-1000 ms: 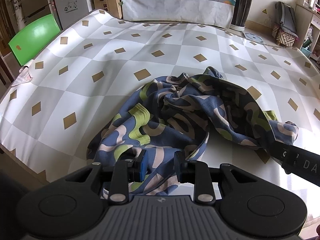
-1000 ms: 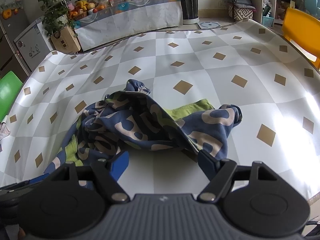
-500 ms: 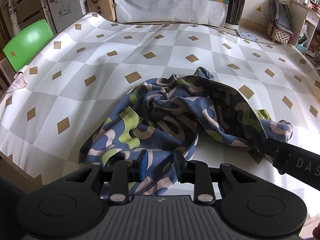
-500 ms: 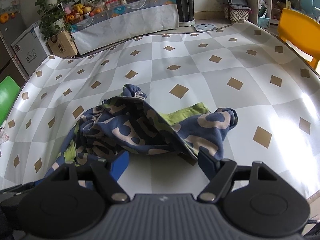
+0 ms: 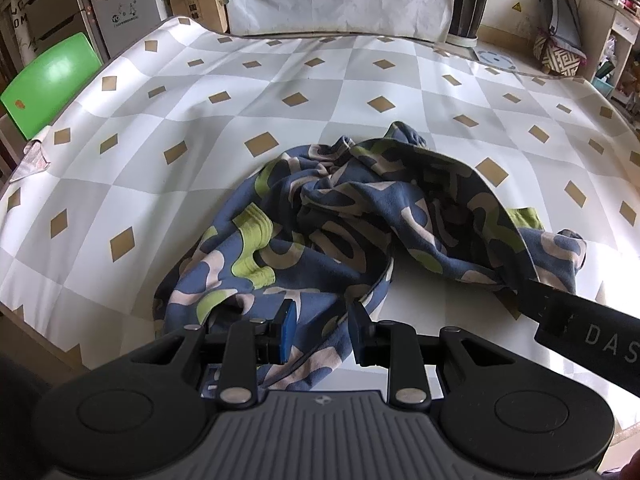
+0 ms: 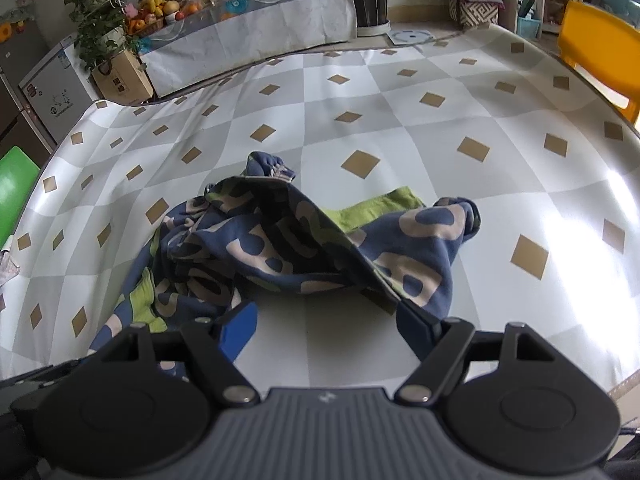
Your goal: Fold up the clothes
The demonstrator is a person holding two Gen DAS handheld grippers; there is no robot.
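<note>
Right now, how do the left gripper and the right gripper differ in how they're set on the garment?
The left gripper has its jaws narrow, with a fold of the patterned garment between them; the right gripper stands wide open, with mostly bare tablecloth between its jaws. The left sits at the garment's near left edge, the right at its near right side. Both point down at the same crumpled garment.

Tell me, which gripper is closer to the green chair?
Left. The green chair stands off the table's left side, the side the left gripper works on; the right gripper sits further right, past the garment.
</note>
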